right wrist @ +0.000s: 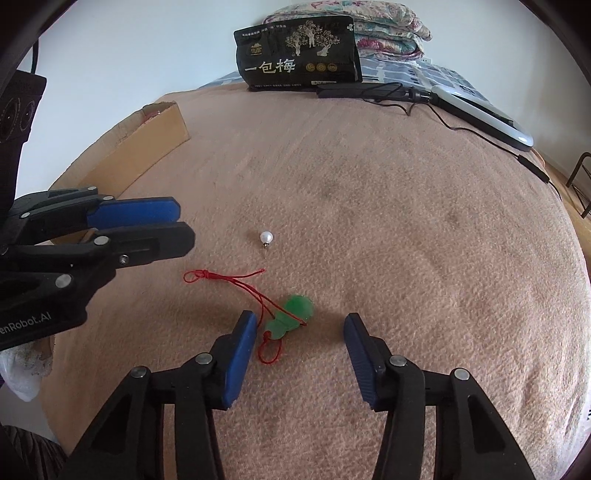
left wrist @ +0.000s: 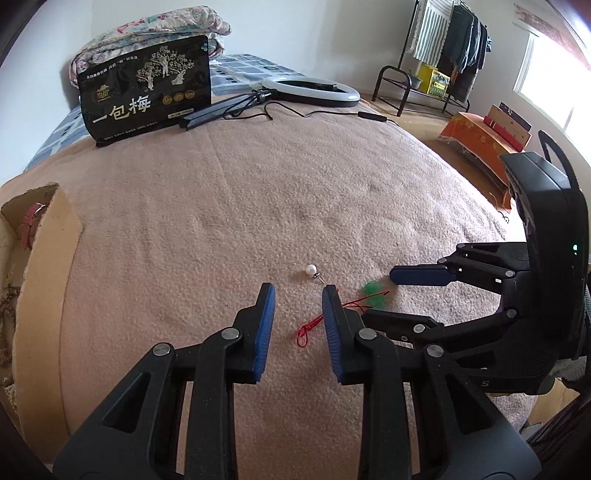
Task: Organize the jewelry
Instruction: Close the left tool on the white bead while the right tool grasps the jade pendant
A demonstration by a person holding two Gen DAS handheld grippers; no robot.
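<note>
A green gourd pendant (right wrist: 293, 315) on a red cord (right wrist: 236, 282) lies on the pink blanket (right wrist: 406, 240). My right gripper (right wrist: 300, 325) is open, low over the blanket, with the pendant between its fingertips near the left one. A white pearl pin (right wrist: 266, 238) lies just beyond. My left gripper (left wrist: 298, 293) is open and empty, above the cord (left wrist: 306, 330) and short of the pearl pin (left wrist: 311, 270). The pendant (left wrist: 375, 293) shows in the left wrist view between the right gripper's fingers (left wrist: 421, 275). A cardboard box (left wrist: 40, 258) with a pink watch strap (left wrist: 31, 225) and beads sits at the left.
A black snack bag (left wrist: 147, 86) stands at the far side beside folded quilts (left wrist: 147, 33). A ring light (left wrist: 310, 90) with its cable (left wrist: 332, 112) lies at the back. The bed edge drops off right, with a clothes rack (left wrist: 443, 48) and orange-covered box (left wrist: 480, 138) beyond.
</note>
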